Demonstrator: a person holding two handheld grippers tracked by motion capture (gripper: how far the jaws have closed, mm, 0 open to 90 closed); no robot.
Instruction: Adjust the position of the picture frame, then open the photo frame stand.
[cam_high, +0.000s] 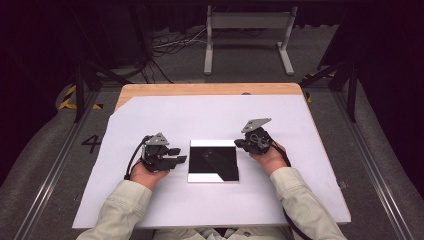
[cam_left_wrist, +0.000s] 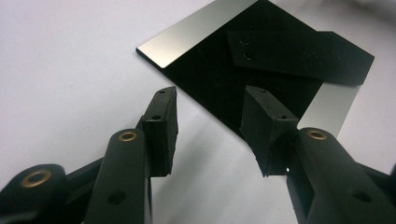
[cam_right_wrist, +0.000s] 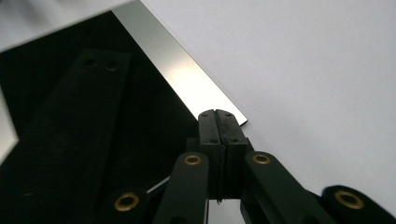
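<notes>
Centre of the high view: a square plate (cam_high: 213, 160) is lying flat on the white sheet (cam_high: 210, 120), glossy black with a pale band along its top and bottom edges. A flat black strip (cam_high: 209, 155) with 2 small holes at one end is resting diagonally on the plate.

The left gripper (cam_high: 176, 159) is sitting at centre left of the frame, just beside the plate's left edge. In the left gripper view its jaws are standing apart with nothing between them, the left gripper (cam_left_wrist: 210, 123) aiming at the plate (cam_left_wrist: 219, 79) corner; the strip (cam_left_wrist: 299, 53) is lying in the upper right.

The right gripper (cam_high: 243, 144) is resting at the plate's upper right corner. In the right gripper view, the right gripper (cam_right_wrist: 218, 116) is showing jaws pressed together, empty, their tips at the plate (cam_right_wrist: 187, 79) corner; whether they touch it I cannot tell. The strip (cam_right_wrist: 70, 126) is running across the left of that frame.

Judgement: approach step, nothing grasped yet. Next move probably calls for the left jaws closing on the plate edge, a thin flat lip, so a low shallow entry is needed; tilting risks sliding the strip off.
</notes>
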